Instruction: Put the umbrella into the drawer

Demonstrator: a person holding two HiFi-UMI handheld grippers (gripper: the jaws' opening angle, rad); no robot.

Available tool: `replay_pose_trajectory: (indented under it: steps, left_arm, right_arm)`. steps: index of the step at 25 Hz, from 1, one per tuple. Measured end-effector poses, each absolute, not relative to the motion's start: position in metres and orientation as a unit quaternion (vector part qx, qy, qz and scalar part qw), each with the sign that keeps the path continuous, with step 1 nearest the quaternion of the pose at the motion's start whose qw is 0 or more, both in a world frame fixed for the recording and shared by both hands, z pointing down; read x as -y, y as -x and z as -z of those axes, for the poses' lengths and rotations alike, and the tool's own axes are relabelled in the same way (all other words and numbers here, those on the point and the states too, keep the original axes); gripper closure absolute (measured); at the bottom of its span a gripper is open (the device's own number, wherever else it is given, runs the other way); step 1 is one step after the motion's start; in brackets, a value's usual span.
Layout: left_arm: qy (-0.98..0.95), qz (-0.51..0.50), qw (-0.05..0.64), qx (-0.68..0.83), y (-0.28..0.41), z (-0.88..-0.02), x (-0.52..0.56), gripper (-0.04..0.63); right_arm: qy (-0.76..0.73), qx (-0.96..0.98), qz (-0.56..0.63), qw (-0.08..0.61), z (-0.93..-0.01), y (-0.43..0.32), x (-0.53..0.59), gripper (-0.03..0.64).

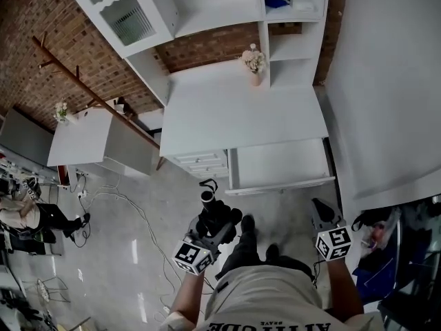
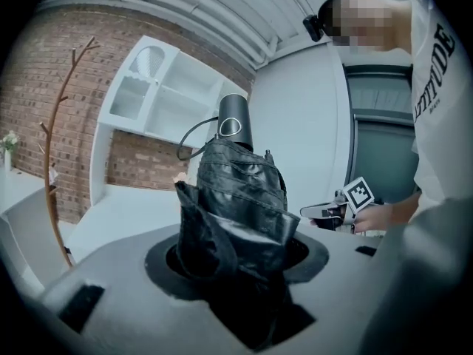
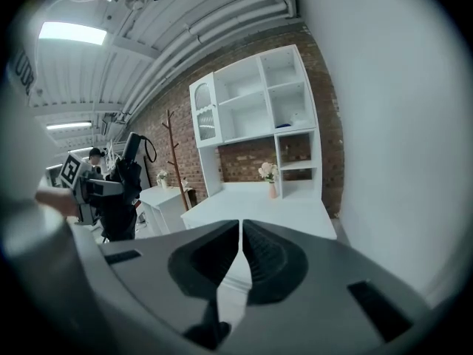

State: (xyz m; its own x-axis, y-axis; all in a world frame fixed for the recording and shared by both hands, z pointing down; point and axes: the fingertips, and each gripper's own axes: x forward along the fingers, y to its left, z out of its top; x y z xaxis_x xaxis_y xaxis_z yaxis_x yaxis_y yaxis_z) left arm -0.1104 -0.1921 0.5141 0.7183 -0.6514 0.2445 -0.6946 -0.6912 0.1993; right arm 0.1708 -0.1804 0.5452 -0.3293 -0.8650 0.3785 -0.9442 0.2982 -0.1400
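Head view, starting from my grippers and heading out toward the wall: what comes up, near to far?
Umbrella in the left gripper → open drawer → white desk top → flower vase → shelf unit.

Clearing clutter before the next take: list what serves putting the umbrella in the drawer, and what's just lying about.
Job: black folded umbrella, left tool gripping it, open drawer.
Lying about: flower vase, wooden coat rack, white side cabinet.

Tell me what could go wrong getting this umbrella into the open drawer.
The left gripper holds the umbrella by loose fabric, so it might slip. Its strap loop could snag on the drawer front. The drawer looks shallow, so an umbrella not laid flat may block closing.
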Motion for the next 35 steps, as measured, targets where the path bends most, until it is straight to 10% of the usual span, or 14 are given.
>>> replay_pose_trajectory:
  steps: [35]
  left_arm:
    - [-0.954, -0.208, 0.167, 0.136, 0.065, -0.659, 0.382, 0.348]
  right_arm:
    - [-0.632, 0.7, -0.296, 0.149, -0.636, -0.094, 0.281, 0.581]
